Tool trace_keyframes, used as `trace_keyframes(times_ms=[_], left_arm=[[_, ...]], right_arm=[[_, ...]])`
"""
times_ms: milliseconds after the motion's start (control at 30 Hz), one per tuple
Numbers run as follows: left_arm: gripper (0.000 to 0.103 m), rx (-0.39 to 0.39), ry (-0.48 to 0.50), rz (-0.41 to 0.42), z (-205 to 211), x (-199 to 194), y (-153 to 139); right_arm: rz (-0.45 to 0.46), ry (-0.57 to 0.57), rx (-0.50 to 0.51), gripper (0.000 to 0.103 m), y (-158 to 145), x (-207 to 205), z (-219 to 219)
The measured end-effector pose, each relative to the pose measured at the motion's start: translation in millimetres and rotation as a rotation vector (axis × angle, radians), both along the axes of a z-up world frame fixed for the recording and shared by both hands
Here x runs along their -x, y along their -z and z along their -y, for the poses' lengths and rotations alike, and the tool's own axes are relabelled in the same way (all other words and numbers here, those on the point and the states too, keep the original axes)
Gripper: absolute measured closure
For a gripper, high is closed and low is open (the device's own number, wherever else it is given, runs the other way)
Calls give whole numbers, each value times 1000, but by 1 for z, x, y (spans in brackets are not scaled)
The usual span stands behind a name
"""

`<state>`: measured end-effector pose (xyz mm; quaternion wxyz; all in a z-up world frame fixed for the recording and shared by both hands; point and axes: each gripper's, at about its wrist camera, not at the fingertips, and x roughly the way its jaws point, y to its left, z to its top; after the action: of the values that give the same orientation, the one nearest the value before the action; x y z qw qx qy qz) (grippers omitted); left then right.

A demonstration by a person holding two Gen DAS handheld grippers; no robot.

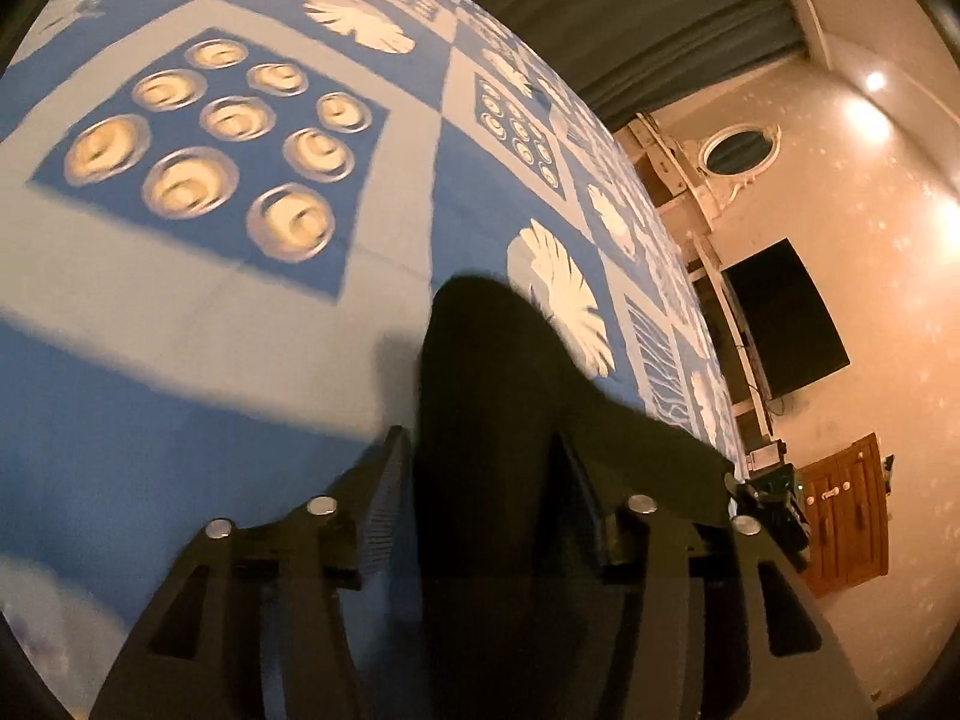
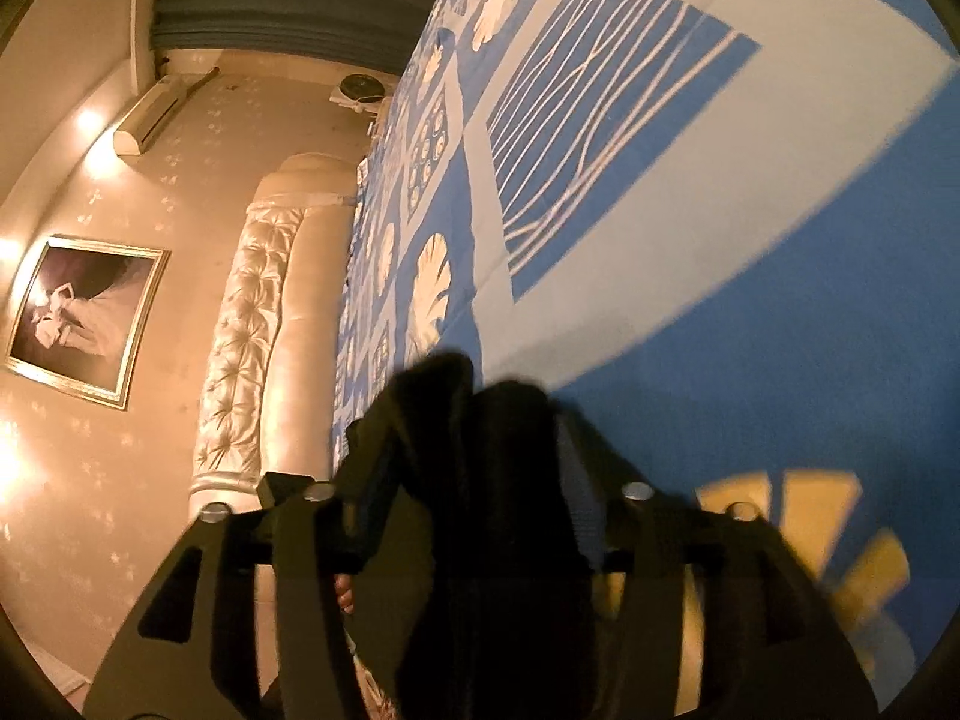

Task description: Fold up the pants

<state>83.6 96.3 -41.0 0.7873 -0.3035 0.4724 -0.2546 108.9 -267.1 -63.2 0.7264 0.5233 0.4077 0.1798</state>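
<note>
Dark pants (image 1: 480, 360) lie bunched on a blue and white patterned bed cover (image 1: 240, 312). In the left wrist view a fold of them runs up between the fingers of my left gripper (image 1: 480, 438). The ribbed left pad (image 1: 384, 504) shows bare beside the cloth, so the jaws stand apart and do not pinch it. In the right wrist view the pants (image 2: 498, 480) bulge up between the fingers of my right gripper (image 2: 462, 420) over the same bed cover (image 2: 720, 360). Both blue pads (image 2: 576, 498) are visible beside the cloth, which sits loose.
The bed stretches far ahead of both grippers. Beyond its right edge are a wall-mounted dark screen (image 1: 780, 318), a wooden cabinet (image 1: 840, 510) and an oval mirror (image 1: 738, 150). A tufted headboard (image 2: 252, 330), a framed picture (image 2: 84, 318) and an air conditioner (image 2: 150, 120) show in the right wrist view.
</note>
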Motion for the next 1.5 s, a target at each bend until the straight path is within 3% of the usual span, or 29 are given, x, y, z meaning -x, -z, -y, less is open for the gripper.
trace_keyframes(times_ms=[133, 467, 567, 600, 667, 733, 867, 1500], left_arm=[[42, -1, 12, 3, -9, 47, -3], [37, 101, 13, -82, -7, 130, -1], [37, 51, 20, -45, 4, 136, -2], [37, 51, 18, -42, 5, 136, -2], [47, 58, 12, -54, 9, 134, -2], [57, 42, 11, -66, 13, 134, -2], [62, -36, 24, -33, 19, 137, -12], [64, -70, 11, -52, 22, 131, -12]], right_arm=[[-17, -41, 16, 46, -1, 31, 1], [-23, -106, -18, 39, -1, 87, -27], [-31, -117, -5, 41, -2, 88, -31], [-35, -121, 9, 48, -3, 88, -33], [-49, -115, 13, 61, -1, 90, -33], [-44, -109, -9, 66, 2, 94, -31], [-47, -104, -39, 68, 3, 96, -31], [-46, -100, -69, 71, -5, 106, -24]])
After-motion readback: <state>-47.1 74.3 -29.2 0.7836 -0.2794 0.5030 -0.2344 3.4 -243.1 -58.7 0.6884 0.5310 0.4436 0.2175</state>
